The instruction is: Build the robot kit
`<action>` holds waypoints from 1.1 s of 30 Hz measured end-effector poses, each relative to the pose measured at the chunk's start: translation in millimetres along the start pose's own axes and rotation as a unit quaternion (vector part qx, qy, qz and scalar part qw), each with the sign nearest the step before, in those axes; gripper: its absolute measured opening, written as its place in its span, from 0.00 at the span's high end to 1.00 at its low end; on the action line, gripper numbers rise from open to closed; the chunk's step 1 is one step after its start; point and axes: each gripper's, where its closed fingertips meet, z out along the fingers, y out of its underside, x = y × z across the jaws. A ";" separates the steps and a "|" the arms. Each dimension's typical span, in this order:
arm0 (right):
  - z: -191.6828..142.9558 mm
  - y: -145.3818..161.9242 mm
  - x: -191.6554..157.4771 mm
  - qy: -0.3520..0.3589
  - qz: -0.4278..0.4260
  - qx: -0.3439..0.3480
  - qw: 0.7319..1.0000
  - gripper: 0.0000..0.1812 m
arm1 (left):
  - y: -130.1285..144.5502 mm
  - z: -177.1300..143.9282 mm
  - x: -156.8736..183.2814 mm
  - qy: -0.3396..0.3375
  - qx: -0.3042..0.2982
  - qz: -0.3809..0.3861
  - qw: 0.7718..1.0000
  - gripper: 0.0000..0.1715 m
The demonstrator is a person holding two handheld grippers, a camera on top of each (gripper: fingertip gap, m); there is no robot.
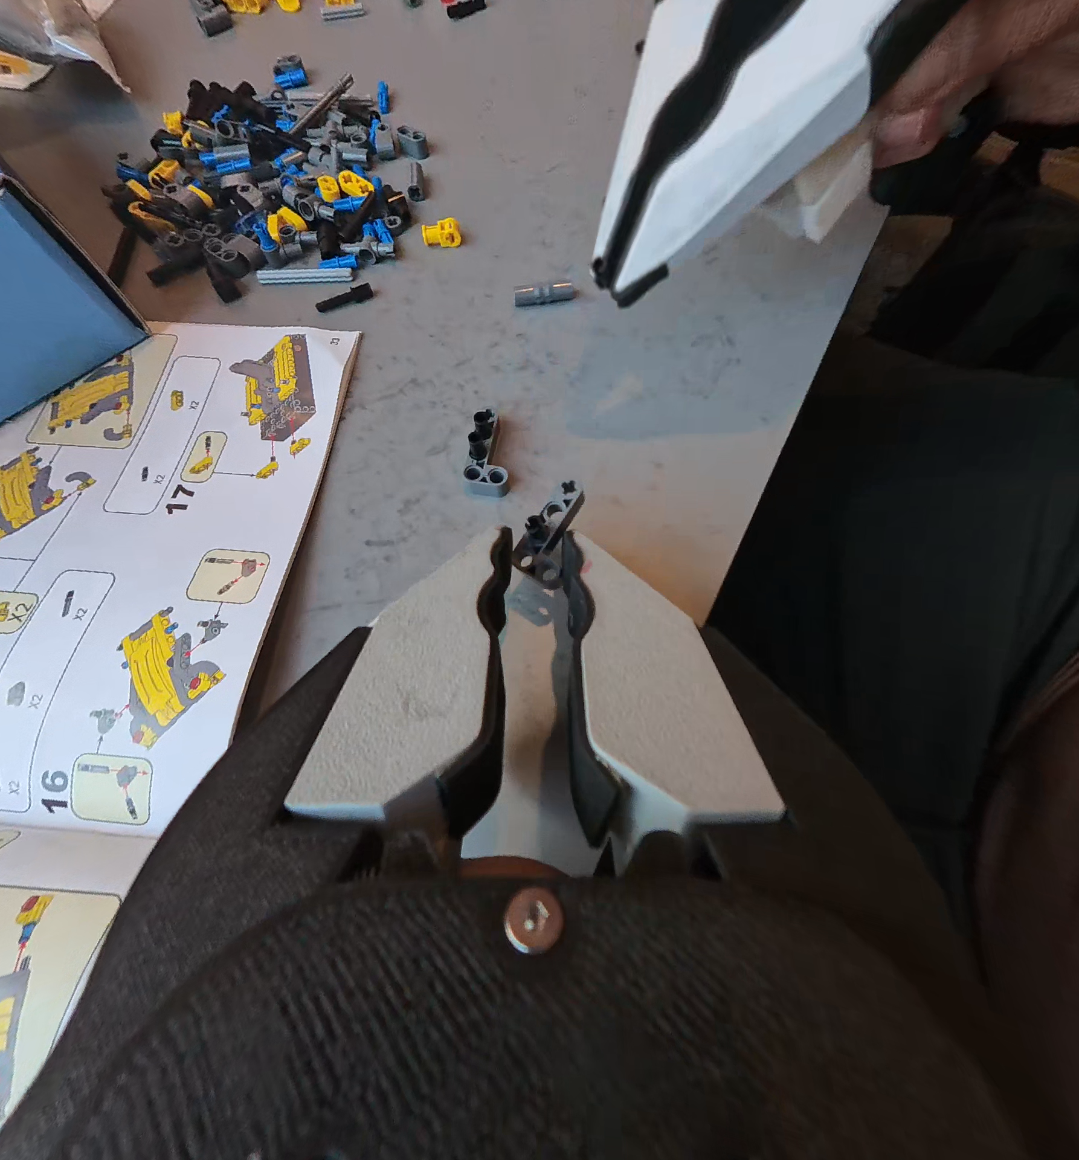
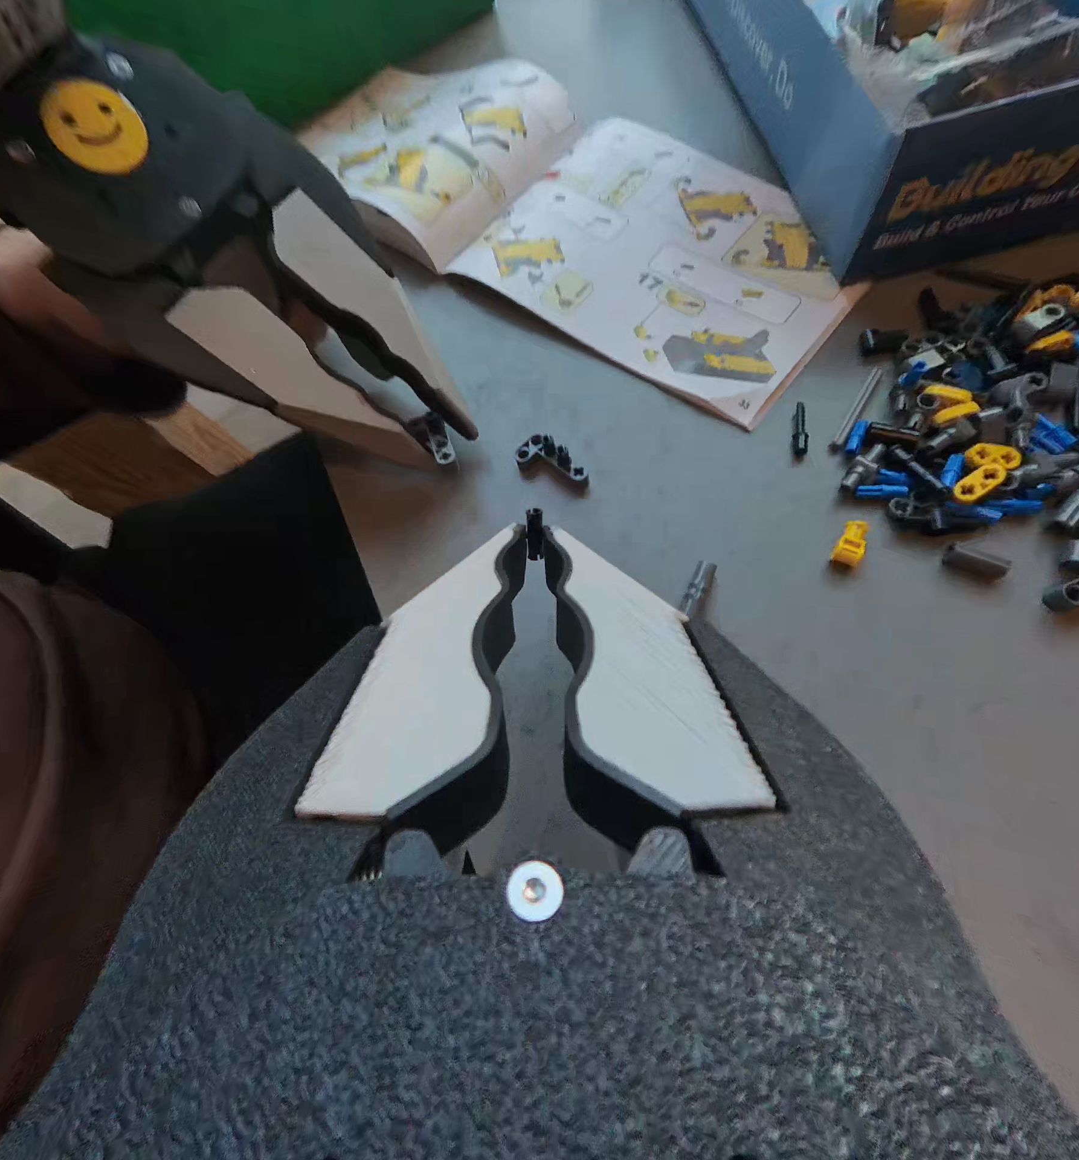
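My left gripper (image 1: 537, 541) is shut on a dark grey L-shaped beam (image 1: 554, 524) with black pins in it and holds it above the grey table near its edge. It also shows in the right wrist view (image 2: 446, 439), at the upper left, with the beam (image 2: 431, 433) at its tips. My right gripper (image 2: 534, 532) is shut on a small black pin (image 2: 534, 518) that sticks out forward. In the left wrist view the right gripper (image 1: 622, 284) hangs at the upper right. A second L-shaped beam (image 1: 485, 455) with black pins lies on the table between the two grippers (image 2: 549, 461).
A pile of black, grey, blue and yellow parts (image 1: 261, 182) (image 2: 995, 427) lies on the table. Loose pieces are a yellow connector (image 2: 849, 543), a black pin (image 2: 799, 428) and a grey connector (image 1: 543, 294). An open instruction booklet (image 1: 116, 565) and a blue box (image 1: 22, 301) lie beside them. There is about 7 cm between the tips of the two grippers. The grey connector (image 1: 543, 294) is about 6 cm from my right fingertips and 11 cm from my left. Look for it in the right wrist view (image 2: 697, 598) too.
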 end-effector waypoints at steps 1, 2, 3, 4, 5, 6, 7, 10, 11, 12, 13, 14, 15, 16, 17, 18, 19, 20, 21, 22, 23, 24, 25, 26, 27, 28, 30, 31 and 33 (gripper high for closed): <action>2.8 8.4 1.1 0.011 -0.012 -0.021 1.000 0.98 | 1.1 0.8 0.9 0.004 -0.005 0.000 1.000 0.93; 5.2 15.6 3.3 0.024 -0.026 -0.040 0.999 0.98 | 2.1 1.3 1.7 0.008 -0.009 0.000 1.000 0.93; 7.2 21.0 6.3 0.039 -0.043 -0.056 0.997 0.98 | 2.1 1.2 1.5 0.008 -0.008 -0.001 1.000 0.93; 8.8 25.0 8.6 0.050 -0.059 -0.069 0.995 0.98 | 1.4 0.7 0.9 0.006 -0.005 -0.002 1.000 0.93; 10.5 28.4 8.8 0.053 -0.072 -0.080 0.993 0.98 | 0.9 0.4 0.6 0.005 -0.003 -0.003 1.000 0.93; 12.0 31.7 8.7 0.055 -0.081 -0.090 0.991 0.97 | 1.1 0.4 0.6 0.005 -0.003 -0.003 1.000 0.93; 13.4 34.8 9.0 0.056 -0.085 -0.096 0.990 0.94 | 1.4 0.6 1.1 0.007 -0.004 -0.003 1.000 0.93; 13.5 36.1 9.6 0.046 -0.073 -0.090 0.992 0.90 | 4.2 2.0 3.2 0.014 -0.015 0.000 1.000 0.93; 12.4 35.7 10.5 0.044 -0.071 -0.086 0.993 0.89 | 5.4 2.6 3.9 0.016 -0.020 0.002 1.000 0.93; 10.8 34.3 10.4 0.040 -0.070 -0.079 0.994 0.88 | 6.6 3.3 4.7 0.018 -0.024 0.003 1.000 0.93; 8.8 31.9 8.7 0.032 -0.069 -0.070 0.995 0.88 | 6.8 3.5 5.0 0.018 -0.025 0.004 1.000 0.93; 6.0 27.9 7.5 0.026 -0.065 -0.057 0.996 0.88 | 6.8 3.4 4.9 0.018 -0.025 0.004 1.000 0.93; 2.7 23.0 7.2 0.022 -0.061 -0.041 0.997 0.88 | 6.9 3.3 5.0 0.019 -0.025 0.004 1.000 0.93; -0.3 18.9 7.0 0.017 -0.057 -0.028 0.998 0.88 | 6.9 3.2 5.3 0.020 -0.025 0.004 0.999 0.93; -2.8 16.7 7.3 0.013 -0.053 -0.021 0.998 0.88 | 6.9 3.2 5.6 0.021 -0.025 0.004 0.999 0.93; -4.3 16.3 9.0 0.014 -0.050 -0.018 0.998 0.88 | 6.9 3.1 5.8 0.021 -0.025 0.005 0.999 0.93; -4.8 17.8 10.8 0.016 -0.050 -0.020 0.998 0.88 | 7.0 3.1 5.8 0.021 -0.024 0.006 0.999 0.93; -4.8 19.7 11.5 0.017 -0.051 -0.023 0.998 0.88 | 6.9 3.2 5.9 0.020 -0.024 0.007 0.999 0.93; -4.8 20.2 11.7 0.018 -0.052 -0.023 0.998 0.88 | 6.9 3.1 5.9 0.020 -0.024 0.008 0.999 0.93; -4.9 20.4 11.0 0.016 -0.052 -0.022 0.998 0.89 | 6.9 3.1 5.9 0.020 -0.024 0.007 0.999 0.93; -4.4 21.2 9.8 0.012 -0.052 -0.024 0.998 0.89 | 6.9 3.2 5.9 0.021 -0.024 0.007 0.999 0.93; -3.3 22.7 9.9 0.012 -0.052 -0.027 0.998 0.89 | 7.0 3.2 5.9 0.021 -0.024 0.006 0.999 0.93; -1.7 24.6 10.6 0.014 -0.054 -0.032 0.998 0.89 | 7.0 3.2 5.9 0.022 -0.024 0.005 0.999 0.93; 0.0 26.4 9.7 0.012 -0.055 -0.035 0.998 0.89 | 7.0 3.2 5.9 0.022 -0.024 0.005 0.999 0.93; 1.3 27.3 8.1 0.008 -0.056 -0.038 0.998 0.89 | 7.0 3.2 5.9 0.023 -0.024 0.004 0.999 0.93; 1.7 26.7 6.5 0.007 -0.058 -0.037 0.998 0.89 | 7.0 3.2 5.9 0.023 -0.024 0.004 0.999 0.93; 1.3 22.8 4.9 0.009 -0.062 -0.030 0.998 0.88 | 7.0 3.2 5.9 0.023 -0.024 0.003 0.999 0.93; 1.1 20.3 3.9 0.009 -0.063 -0.024 0.998 0.88 | 6.9 3.2 5.9 0.023 -0.024 0.004 0.999 0.93; 1.6 15.3 1.1 0.008 -0.064 -0.009 0.998 0.88 | 7.0 3.2 6.3 0.024 -0.024 0.006 0.999 0.93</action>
